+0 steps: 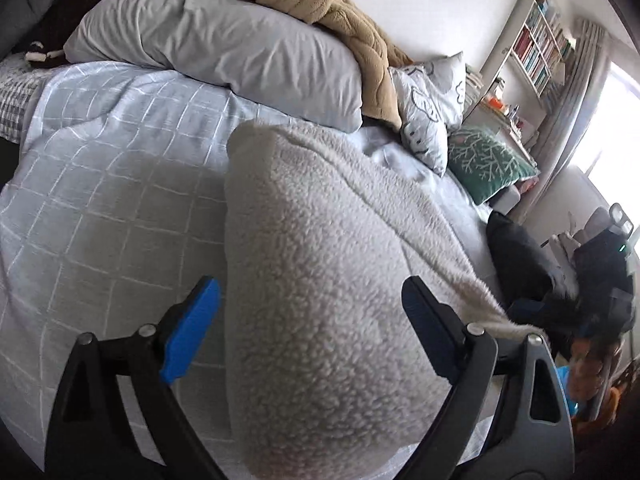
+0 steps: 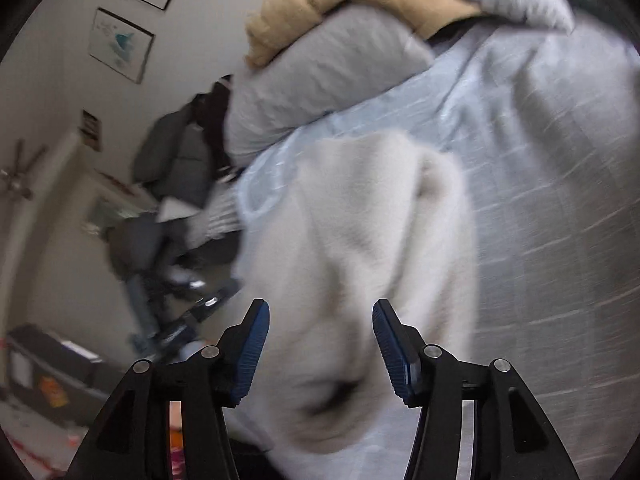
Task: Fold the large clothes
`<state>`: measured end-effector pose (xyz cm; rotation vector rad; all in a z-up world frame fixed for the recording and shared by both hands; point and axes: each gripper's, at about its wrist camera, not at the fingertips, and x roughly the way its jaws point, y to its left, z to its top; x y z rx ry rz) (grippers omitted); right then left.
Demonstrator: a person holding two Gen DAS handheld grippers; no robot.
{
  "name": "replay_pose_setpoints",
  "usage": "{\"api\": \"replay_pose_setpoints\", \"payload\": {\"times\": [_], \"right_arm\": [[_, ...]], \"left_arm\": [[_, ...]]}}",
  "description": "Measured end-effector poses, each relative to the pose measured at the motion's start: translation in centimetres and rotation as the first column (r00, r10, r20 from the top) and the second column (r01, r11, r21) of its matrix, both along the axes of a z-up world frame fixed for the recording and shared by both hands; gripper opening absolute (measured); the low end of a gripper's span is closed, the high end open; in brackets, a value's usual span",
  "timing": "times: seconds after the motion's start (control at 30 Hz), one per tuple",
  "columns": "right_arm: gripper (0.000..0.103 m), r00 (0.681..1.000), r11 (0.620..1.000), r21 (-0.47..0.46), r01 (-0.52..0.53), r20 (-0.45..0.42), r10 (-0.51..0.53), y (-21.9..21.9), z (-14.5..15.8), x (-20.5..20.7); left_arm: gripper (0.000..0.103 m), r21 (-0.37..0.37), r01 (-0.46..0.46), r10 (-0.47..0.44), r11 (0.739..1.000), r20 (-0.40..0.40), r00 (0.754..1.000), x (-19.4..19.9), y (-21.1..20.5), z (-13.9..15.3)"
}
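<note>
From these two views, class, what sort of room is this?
Most likely a bedroom: a bed with a checked cover, pillows piled at its head, and a bookshelf by a curtained window.

I see nubbly matt cream fleece garment (image 1: 328, 264) on smooth woven checked bedcover (image 1: 100, 184); crinkled cotton pillow (image 1: 224, 48), plush tan blanket (image 1: 320, 4); left gripper (image 1: 312, 328) matt black plastic, ribbed blue pads (image 2: 250, 354)

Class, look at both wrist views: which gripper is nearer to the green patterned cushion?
Right, as far as the left wrist view shows. The right gripper sits just below the green cushion at the bed's right edge; the left gripper hangs over the white fleece garment, farther away.
</note>
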<state>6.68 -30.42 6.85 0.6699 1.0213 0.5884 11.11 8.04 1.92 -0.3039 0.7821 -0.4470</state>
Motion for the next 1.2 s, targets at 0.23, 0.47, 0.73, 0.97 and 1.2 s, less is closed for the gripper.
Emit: {"api": "replay_pose_setpoints", "payload": {"times": [0.23, 0.47, 0.73, 0.97, 1.2], "right_arm": [[0.038, 0.965, 0.983, -0.158, -0.095, -0.257, 0.052, 4.2, -7.0, 2.0], [0.024, 0.995, 0.976, -0.218, 0.017, 0.099, 0.005, 4.1, 2.1, 1.0], [0.051, 0.960, 0.955, -0.289, 0.064, -0.242, -0.138, -2.1, -7.6, 2.9], [0.056, 0.975, 0.908, -0.381, 0.175, -0.061, -0.213, -2.0, -2.4, 1.4], [0.056, 0.952, 0.873, -0.385, 0.300, 0.182, -0.247, 2.8, 2.0, 2.5]], "left_arm": [[0.066, -0.049, -0.031, 0.031, 0.998, 0.005, 1.000, 0.8, 0.0, -0.2], [0.052, -0.127, 0.027, -0.021, 0.992, 0.053, 0.998, 1.3, -1.8, 1.1], [0.052, 0.100, 0.246, -0.250, 0.964, 0.030, 0.968, 0.6, -7.3, -0.5], [0.055, 0.118, 0.192, -0.199, 0.974, 0.048, 0.979, 0.4, -6.6, 0.0], [0.055, 0.105, 0.149, -0.157, 0.983, 0.079, 0.984, 0.6, -6.9, 1.4]]}}
